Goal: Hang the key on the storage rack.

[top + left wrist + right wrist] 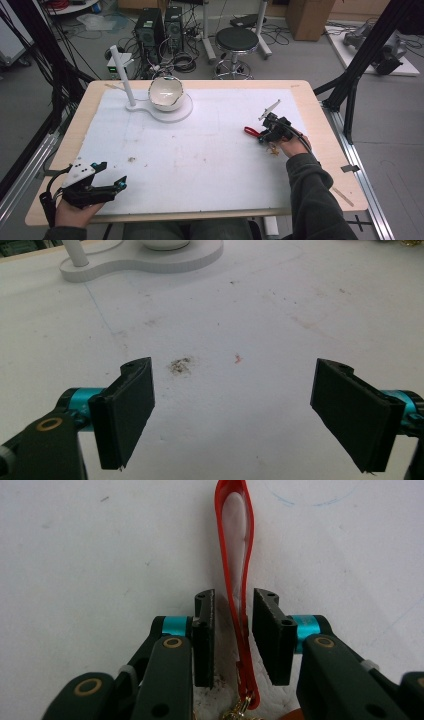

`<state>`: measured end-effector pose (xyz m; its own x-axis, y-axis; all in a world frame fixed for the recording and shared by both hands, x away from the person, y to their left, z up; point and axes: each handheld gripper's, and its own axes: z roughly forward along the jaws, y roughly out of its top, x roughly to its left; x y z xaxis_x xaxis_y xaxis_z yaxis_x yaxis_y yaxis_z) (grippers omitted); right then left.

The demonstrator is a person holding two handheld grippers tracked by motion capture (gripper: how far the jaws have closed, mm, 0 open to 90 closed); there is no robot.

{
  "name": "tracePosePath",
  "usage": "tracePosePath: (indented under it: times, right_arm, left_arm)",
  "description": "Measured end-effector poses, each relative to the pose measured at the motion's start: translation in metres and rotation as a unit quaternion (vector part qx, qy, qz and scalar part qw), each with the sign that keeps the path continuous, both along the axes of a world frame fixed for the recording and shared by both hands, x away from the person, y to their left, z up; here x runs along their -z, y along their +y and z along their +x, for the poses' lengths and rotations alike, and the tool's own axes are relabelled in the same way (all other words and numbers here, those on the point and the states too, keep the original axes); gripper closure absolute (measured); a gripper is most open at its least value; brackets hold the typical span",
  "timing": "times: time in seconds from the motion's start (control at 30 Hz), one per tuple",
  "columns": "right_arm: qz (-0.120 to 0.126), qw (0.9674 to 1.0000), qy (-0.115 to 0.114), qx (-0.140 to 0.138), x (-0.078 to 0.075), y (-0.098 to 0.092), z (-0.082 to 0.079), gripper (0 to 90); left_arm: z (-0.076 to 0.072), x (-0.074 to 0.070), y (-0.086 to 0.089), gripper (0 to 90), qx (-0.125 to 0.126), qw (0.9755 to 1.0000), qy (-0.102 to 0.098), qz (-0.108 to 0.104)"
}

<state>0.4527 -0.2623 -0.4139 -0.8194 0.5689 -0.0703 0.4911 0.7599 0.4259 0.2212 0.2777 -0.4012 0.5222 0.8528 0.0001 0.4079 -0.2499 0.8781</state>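
High view, catalogue of the table. White mat (200, 150) covers a wooden table (320, 107).

Item 1: left gripper (107, 175), at about 8 o'clock on the mat, held in the person's left hand (70, 212). Jaws stand wide apart with nothing between them; the left gripper view shows its two black pads (125, 415) above bare mat with a small grey smudge (180, 365) at 12 o'clock from the left pad.

Item 2: right gripper (261, 137), at about 3 o'clock on the mat, held in the person's right hand (292, 147), dark sleeve (315, 200) trailing to 5 o'clock. Jaws narrow. In the right gripper view, the right gripper (232, 630) has a pad on either side of the red loop (235, 555); a thin gap shows beside the strap on both sides, so the pads do not visibly press on it.

Item 3: red loop (250, 131), a flat red strap lying on the mat, running toward 9 o'clock from the right gripper's tips. A small brass-coloured fitting (240, 710) hangs at its near end.

Item 4: white bowl (166, 92), at about 11 o'clock on the mat, sitting on a white stand (177, 112) with an upright post (121, 75). Well apart from both grippers.
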Motion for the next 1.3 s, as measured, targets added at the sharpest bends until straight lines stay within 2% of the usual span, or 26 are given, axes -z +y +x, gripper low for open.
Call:
tracePosePath:
  times: [0.33,0.47,0.77,1.07,1.3]
  right_arm:
    - [0.008,0.9999,0.010,-0.005,0.001,-0.002,0.002,79.8]
    - [0.014,0.9998,0.017,0.002,0.001,-0.002,0.003,83.7]
    - [0.020,0.9995,0.022,0.010,0.001,-0.003,0.003,85.6]
    - [0.043,0.9987,0.017,0.023,-0.006,-0.006,0.001,85.9]
    - [0.072,0.9972,-0.006,0.018,-0.018,-0.005,-0.005,85.9]
  left_arm:
    - [0.000,0.000,0.000,18.2,0.001,1.0000,0.000,-0.001]
    - [0.000,0.000,-0.001,18.2,0.000,1.0000,-0.001,-0.001]
    - [0.000,-0.001,0.000,18.2,0.001,1.0000,-0.001,0.001]
    - [0.000,-0.001,0.000,18.2,0.002,1.0000,-0.001,0.002]
    - [-0.001,-0.001,-0.001,18.2,0.002,1.0000,-0.002,0.000]
